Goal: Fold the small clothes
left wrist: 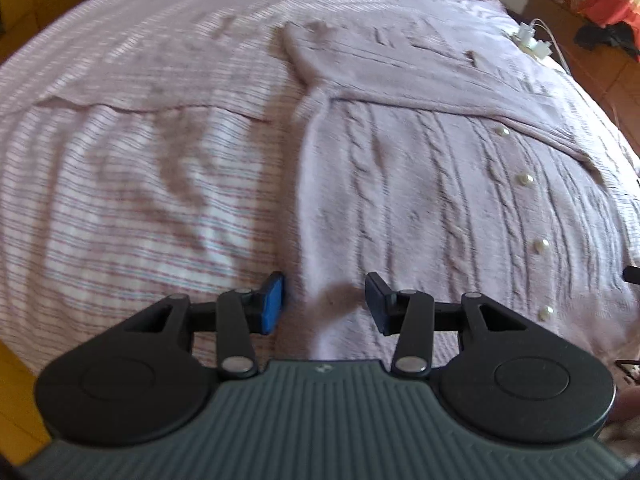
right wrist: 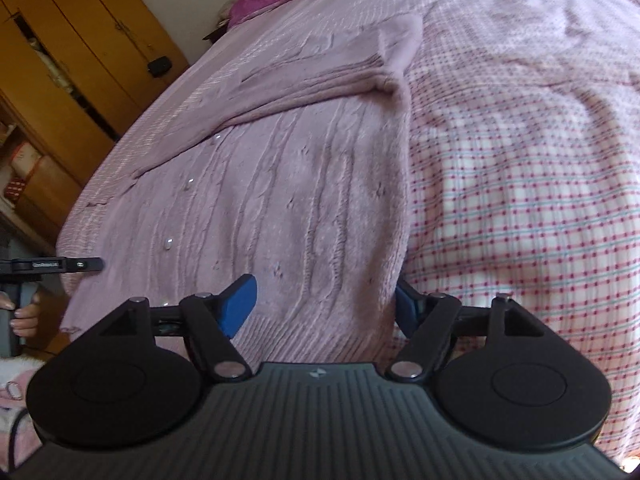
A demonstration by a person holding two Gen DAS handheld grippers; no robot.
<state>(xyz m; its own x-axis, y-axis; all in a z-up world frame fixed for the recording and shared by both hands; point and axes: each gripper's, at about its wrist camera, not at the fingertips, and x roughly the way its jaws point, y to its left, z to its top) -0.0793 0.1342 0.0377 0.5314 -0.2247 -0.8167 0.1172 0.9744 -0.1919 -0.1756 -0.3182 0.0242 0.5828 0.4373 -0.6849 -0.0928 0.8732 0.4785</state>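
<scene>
The pale lilac cable-knit cardigan (left wrist: 440,184) with pearl buttons lies flat on the checked bedspread (left wrist: 140,184), just ahead of my left gripper (left wrist: 325,304) and right gripper (right wrist: 325,309), both spread wide, holding nothing.

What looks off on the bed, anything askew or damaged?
Nothing damaged. The pink cardigan lies flat on the checked bedspread, buttons done up, one sleeve already folded across its chest. Only stray item: white chargers with cables at the bed's far edge. Both grippers are open at the hem.
</scene>
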